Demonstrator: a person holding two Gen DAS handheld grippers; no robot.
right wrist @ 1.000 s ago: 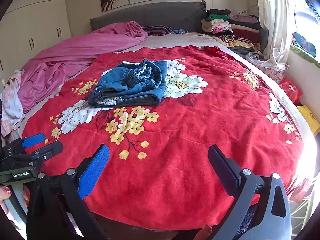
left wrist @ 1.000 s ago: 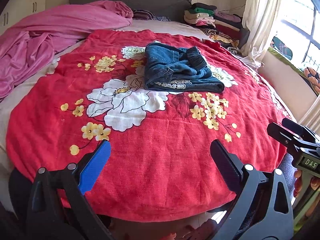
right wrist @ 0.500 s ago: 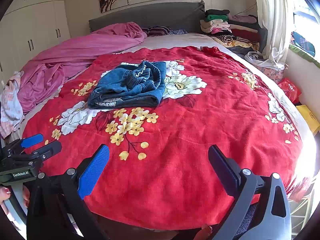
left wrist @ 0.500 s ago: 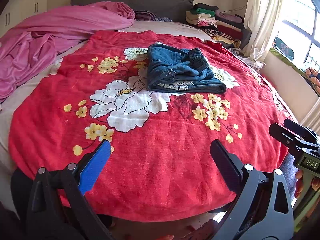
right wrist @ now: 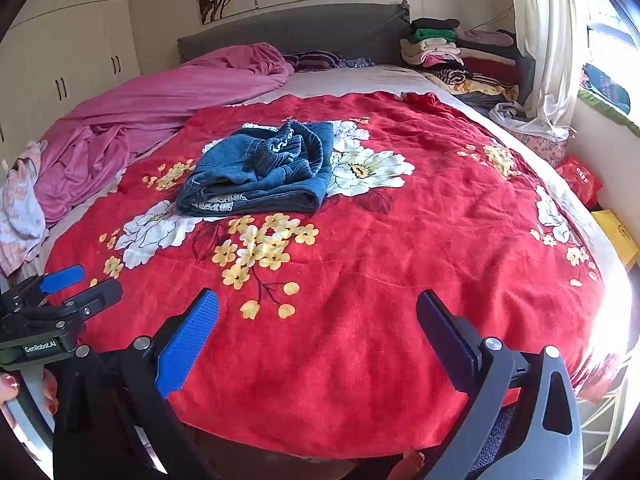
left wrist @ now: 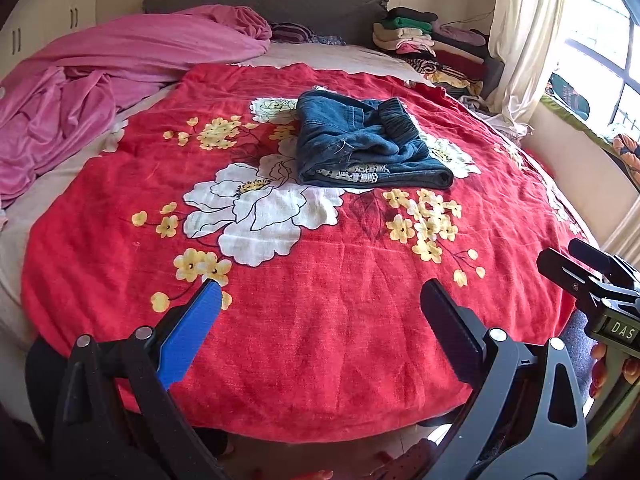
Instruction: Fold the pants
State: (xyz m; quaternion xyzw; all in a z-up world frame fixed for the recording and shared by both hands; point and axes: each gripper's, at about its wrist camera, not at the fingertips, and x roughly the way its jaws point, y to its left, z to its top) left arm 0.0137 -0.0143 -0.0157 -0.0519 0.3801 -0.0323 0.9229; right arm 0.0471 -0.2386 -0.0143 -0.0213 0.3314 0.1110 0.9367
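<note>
Closest to the camera, both claws were hanging over the foot edge of the red floral blanket point(left wrist: 320, 340), nowhere near the cloth. The left claw point(left wrist: 320, 312) had its fingers spread wide with nothing between them, and the right claw point(right wrist: 318, 312) was the same, gaping and empty. In the right wrist view you could also catch the left claw's tips off to the side of the blanket, and a bit of the person's hand point(right wrist: 8, 390) with red nails under it.

Further in, roughly mid-blanket, the pants point(left wrist: 368, 148) sat as a compact blue denim bundle on top of the big white flower print. They looked folded over a few times, with the ribbed waistband lying on top and a bit of lace trim peeking out at the near edge. Kinda lumpy, not super crisp, but I'd call the fold basically done. If anything's left, it's maybe smoothing the top layer.

Beyond the blanket, a pink bedsheet point(left wrist: 100, 80) was bunched up toward the headboard point(right wrist: 300, 32), and a stack of folded clothes point(right wrist: 448, 48) sat at the far corner past the blanket, next to the curtain.
</note>
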